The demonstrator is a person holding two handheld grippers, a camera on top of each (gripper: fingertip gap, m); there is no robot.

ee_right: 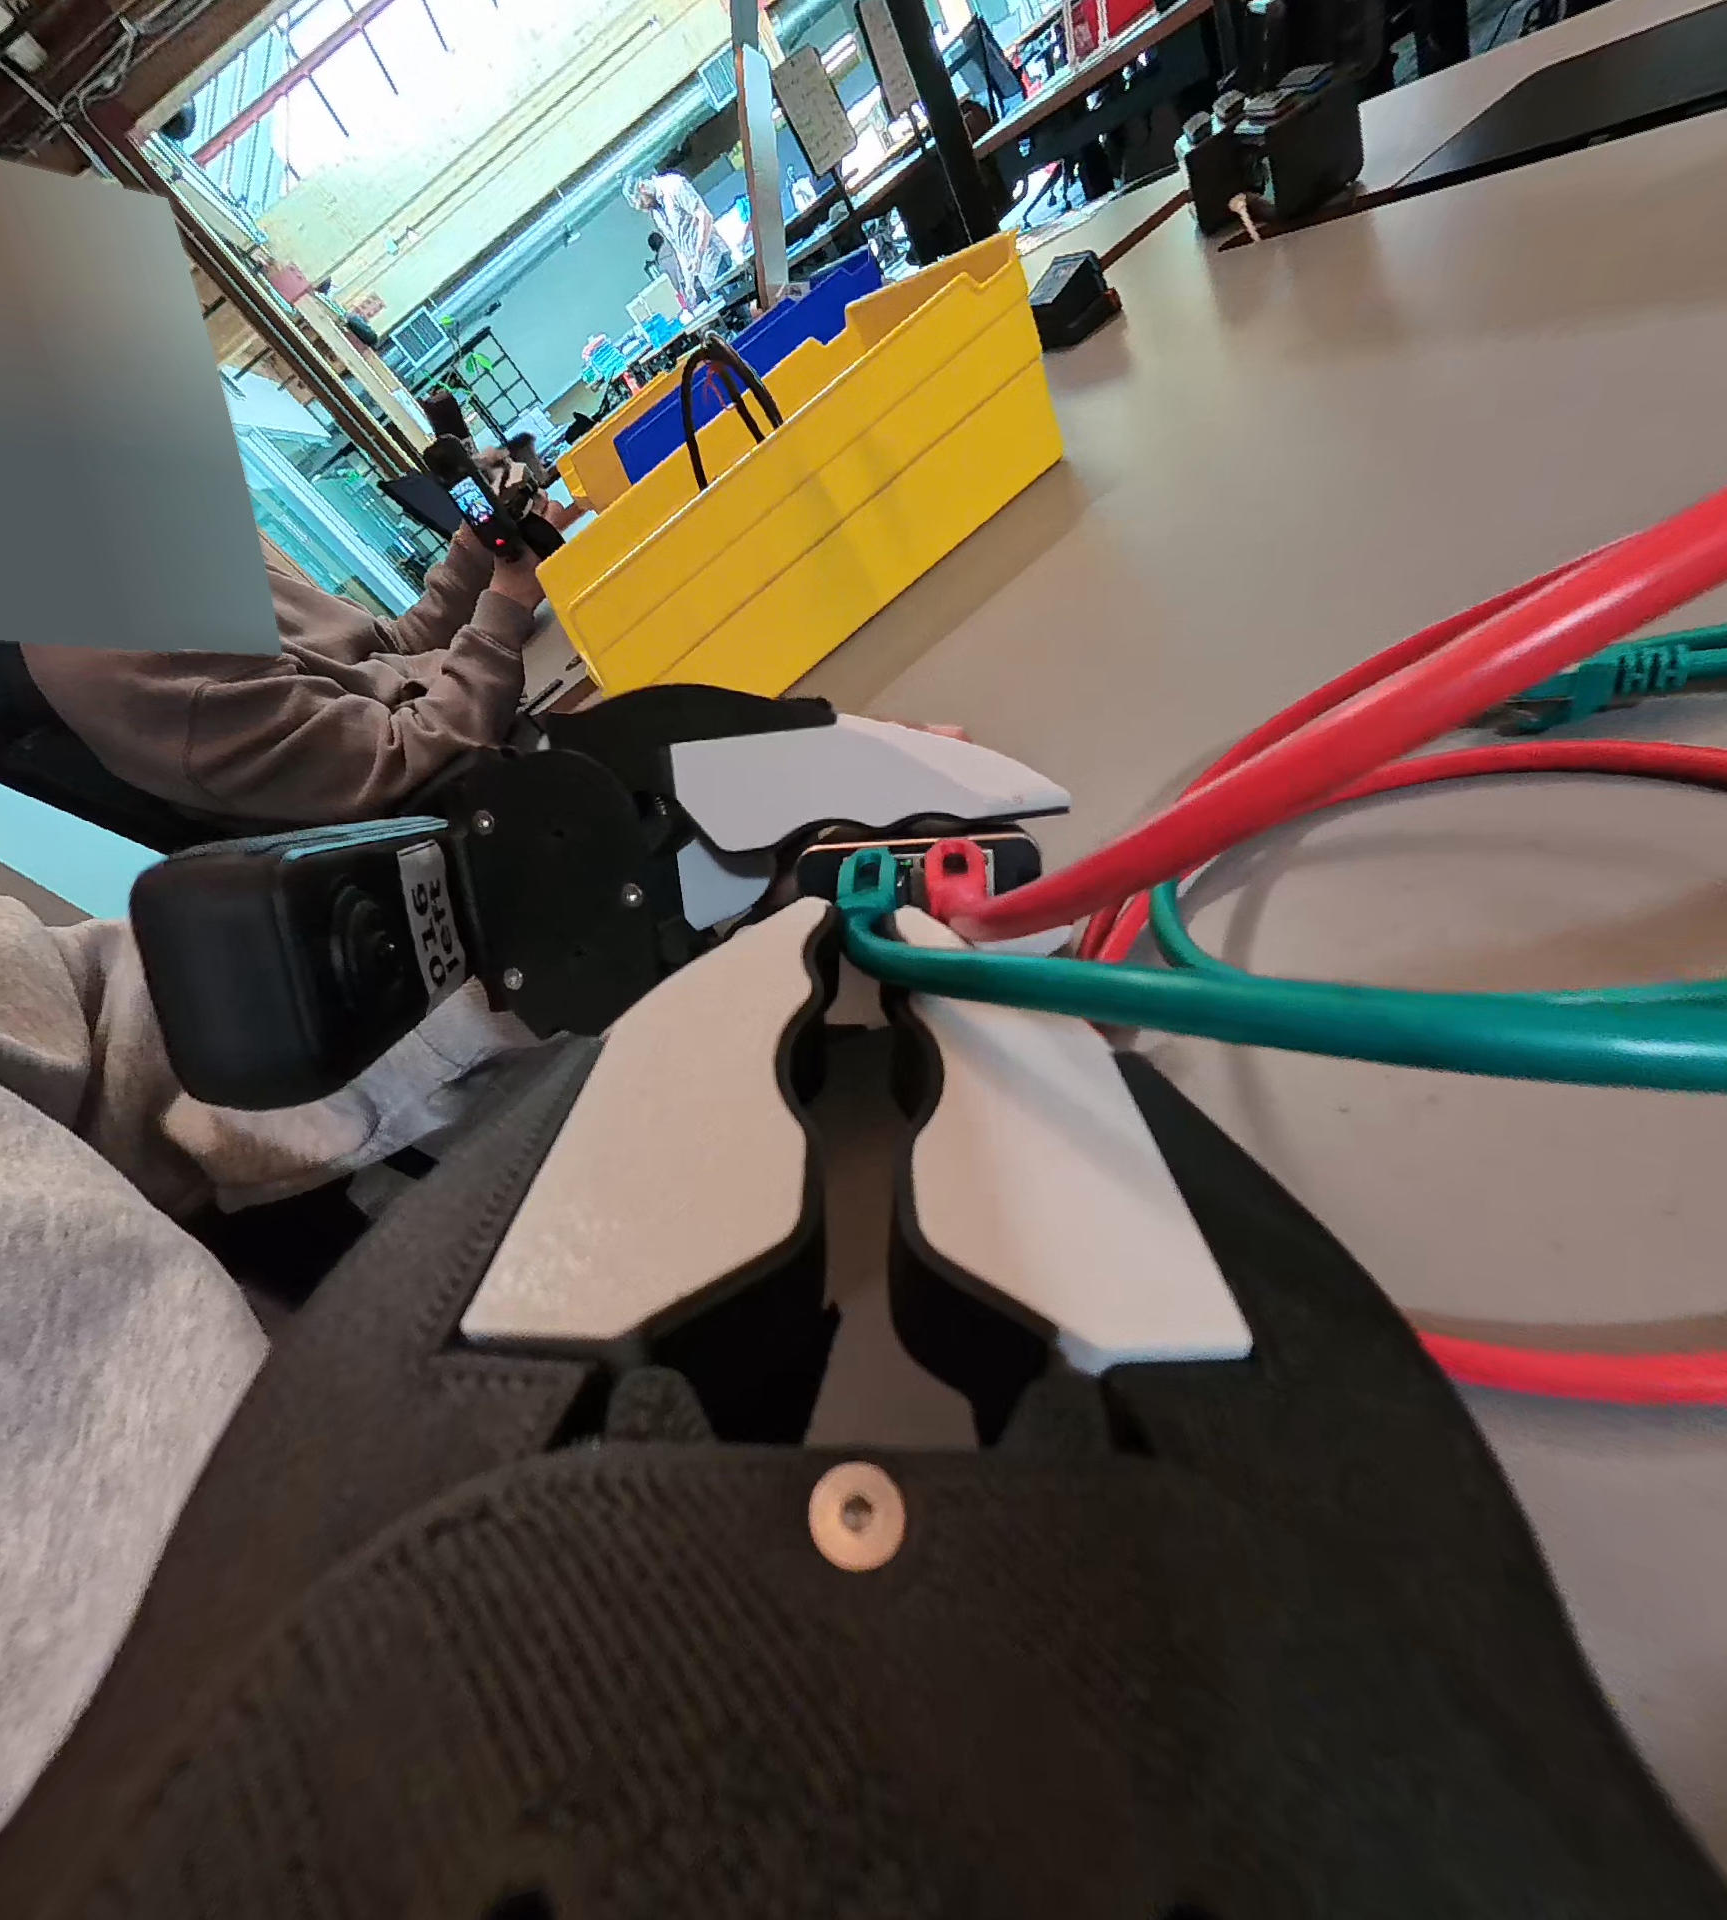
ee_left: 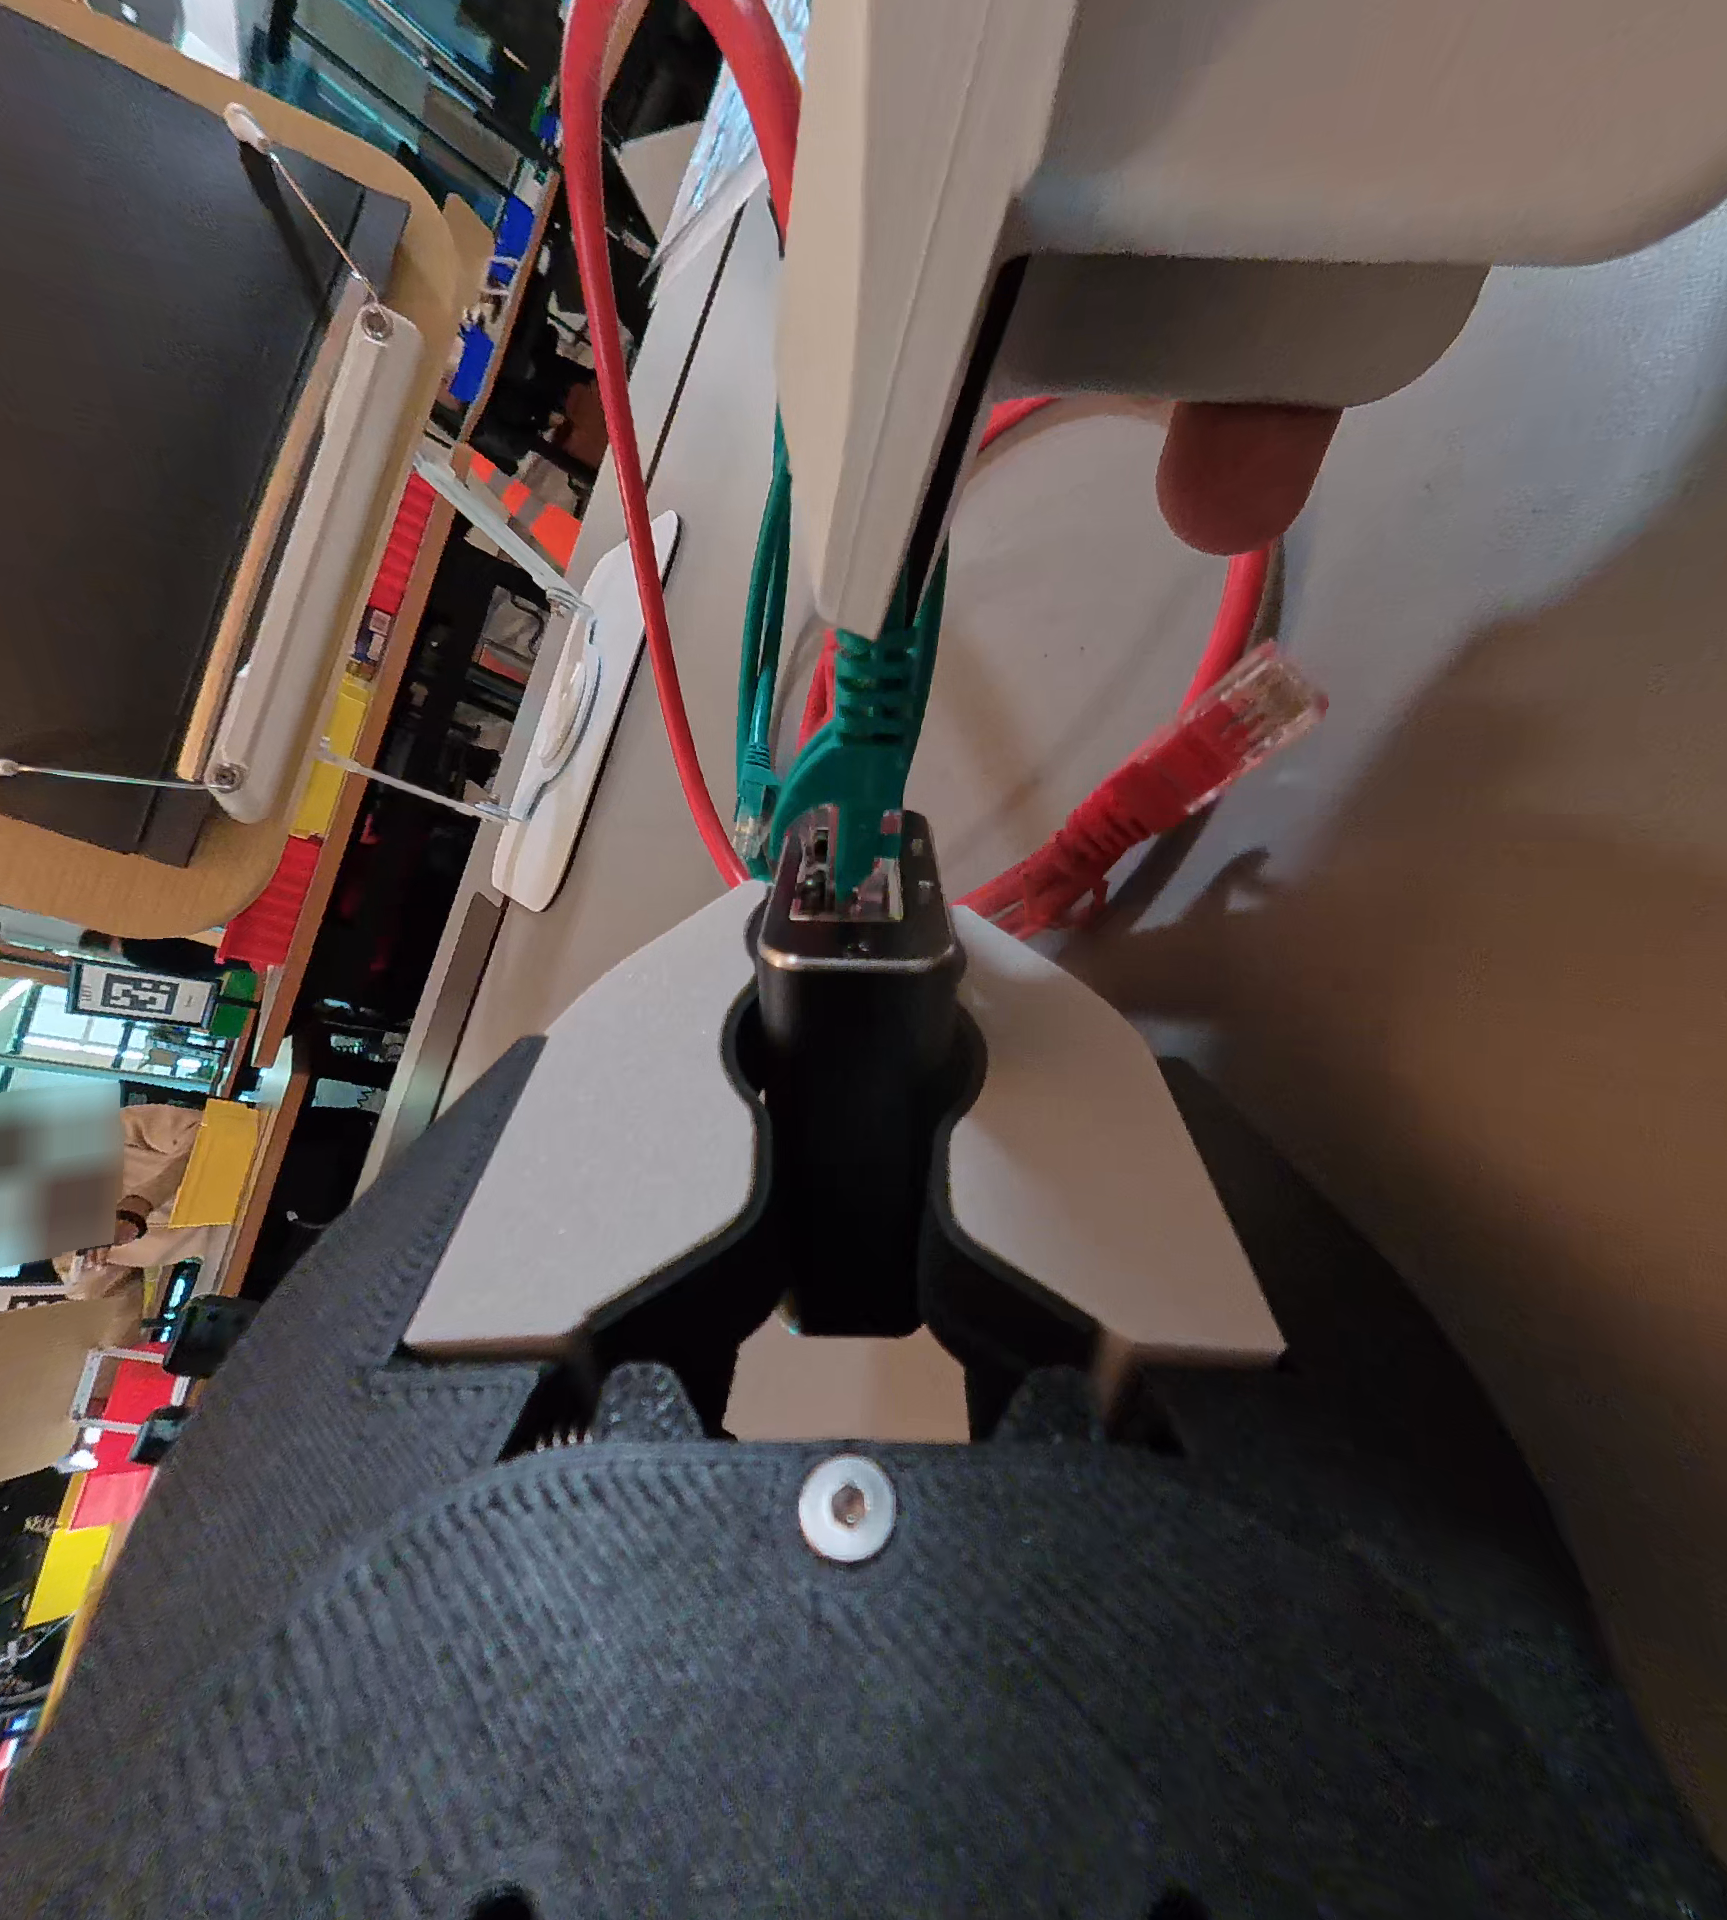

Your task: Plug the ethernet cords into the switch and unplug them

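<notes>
My left gripper [ee_left: 859,935] is shut on a small black switch [ee_left: 854,1039] and holds it end-on; it also shows in the right wrist view [ee_right: 838,821]. A green cord [ee_left: 869,727] is plugged into the switch [ee_right: 1015,857]. My right gripper [ee_right: 859,925] is shut on the green cord [ee_right: 1254,1008] just behind its plug, and its white fingers [ee_left: 869,416] reach down from the top of the left wrist view. A red cord [ee_right: 952,868] sits in the port beside the green one. A loose red plug [ee_left: 1243,727] and a loose green plug [ee_right: 1586,675] lie nearby.
The cords loop over the grey table [ee_right: 1358,416] to the right. A yellow bin [ee_right: 817,520] with a blue bin behind it stands farther back, with a small black box [ee_right: 1072,286] beyond. A person's sleeve [ee_right: 319,707] is at the left. A white stand base [ee_left: 578,707] is on the table.
</notes>
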